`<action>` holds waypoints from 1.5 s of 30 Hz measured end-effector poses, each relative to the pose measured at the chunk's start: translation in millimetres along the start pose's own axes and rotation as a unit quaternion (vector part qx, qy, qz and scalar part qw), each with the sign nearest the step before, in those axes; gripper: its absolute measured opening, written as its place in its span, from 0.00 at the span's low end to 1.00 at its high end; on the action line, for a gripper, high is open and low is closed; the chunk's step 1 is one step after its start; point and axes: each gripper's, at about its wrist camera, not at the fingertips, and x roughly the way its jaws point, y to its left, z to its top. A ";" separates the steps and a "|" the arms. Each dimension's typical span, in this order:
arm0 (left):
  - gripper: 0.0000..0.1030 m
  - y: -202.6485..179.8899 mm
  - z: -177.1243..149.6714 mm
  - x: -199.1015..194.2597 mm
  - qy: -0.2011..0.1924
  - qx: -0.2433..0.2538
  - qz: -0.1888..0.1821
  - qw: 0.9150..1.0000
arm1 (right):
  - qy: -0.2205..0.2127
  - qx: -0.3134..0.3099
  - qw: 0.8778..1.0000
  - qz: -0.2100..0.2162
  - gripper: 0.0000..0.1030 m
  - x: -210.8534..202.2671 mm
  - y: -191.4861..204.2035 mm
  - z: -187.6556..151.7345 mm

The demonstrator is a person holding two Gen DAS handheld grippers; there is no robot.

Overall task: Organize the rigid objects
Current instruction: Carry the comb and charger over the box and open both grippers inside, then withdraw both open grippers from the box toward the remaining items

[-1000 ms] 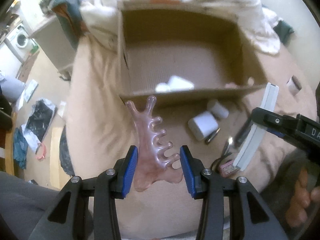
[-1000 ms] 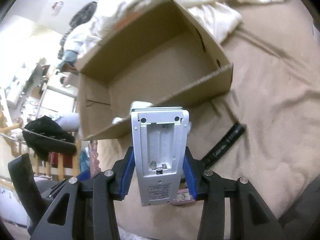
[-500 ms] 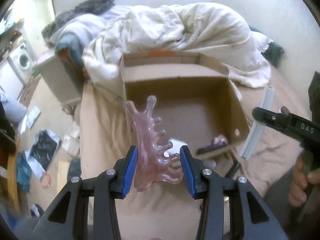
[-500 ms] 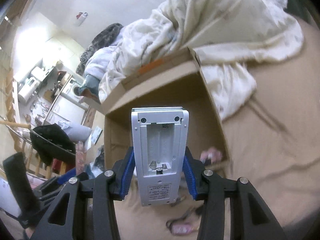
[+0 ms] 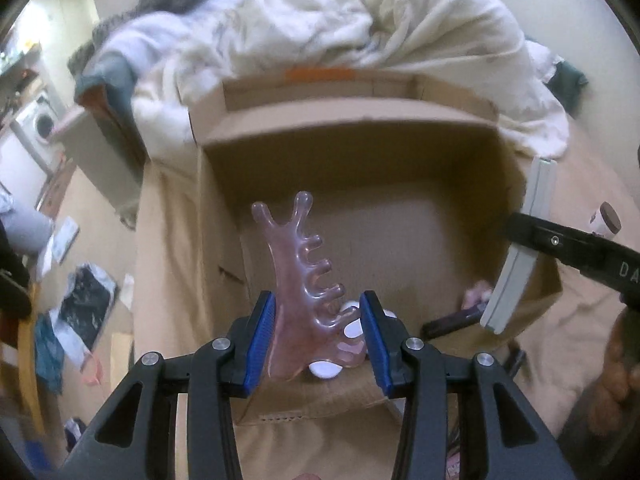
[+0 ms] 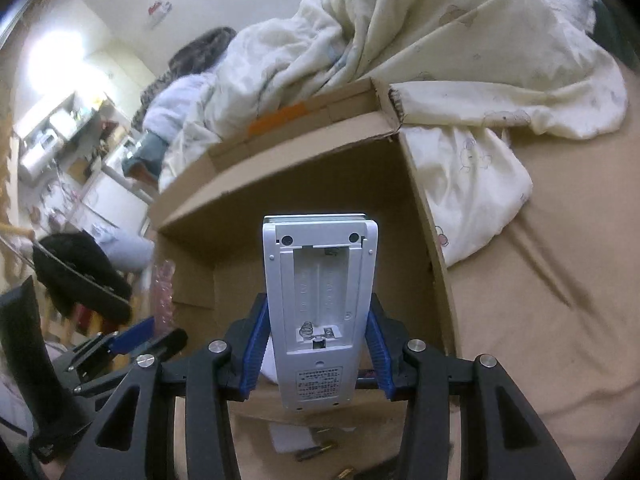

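My left gripper (image 5: 318,336) is shut on a translucent pink comb-shaped tool (image 5: 304,276) and holds it upright above the near wall of an open cardboard box (image 5: 352,128). My right gripper (image 6: 318,354) is shut on a white device with an open, empty battery bay (image 6: 320,292), held over the same box (image 6: 424,208). The device (image 5: 520,248) and right gripper also show at the right of the left wrist view. White pieces (image 5: 354,330) and a dark stick (image 5: 452,320) lie inside the box.
The box sits on a tan bed sheet (image 6: 552,320) with a rumpled cream duvet (image 6: 440,52) behind it. A small jar (image 5: 606,220) lies right of the box. Small items (image 6: 316,446) lie on the sheet before the box. Room clutter lies at far left.
Both grippers rose from low over the sheet and moved forward over the box, each keeping its object. The box interior now fills both views.
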 end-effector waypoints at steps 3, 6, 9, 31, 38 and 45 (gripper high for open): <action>0.39 -5.5 -0.6 4.3 -0.009 0.021 0.019 1.000 | 0.011 -0.006 1.000 -0.008 0.46 8.5 0.7 -0.8; 0.39 -4.8 -0.7 11.3 0.004 0.013 0.017 1.000 | 0.016 -0.017 0.999 -0.031 0.46 14.9 3.9 -2.4; 0.39 -7.5 -2.6 15.8 0.019 0.016 0.019 0.999 | 0.021 -0.041 0.997 -0.054 0.46 20.3 9.4 -5.6; 0.42 -20.9 -7.7 24.7 0.041 0.058 0.029 0.997 | 0.064 -0.024 0.996 -0.061 0.67 35.4 -0.4 -12.4; 0.81 -26.0 -4.0 14.9 0.022 0.054 0.013 0.998 | 0.024 -0.007 1.000 -0.016 1.00 23.5 -0.8 -6.1; 0.83 -28.7 -2.1 6.4 0.004 0.056 0.003 0.998 | -0.011 -0.009 1.000 -0.012 1.00 11.1 1.5 -0.8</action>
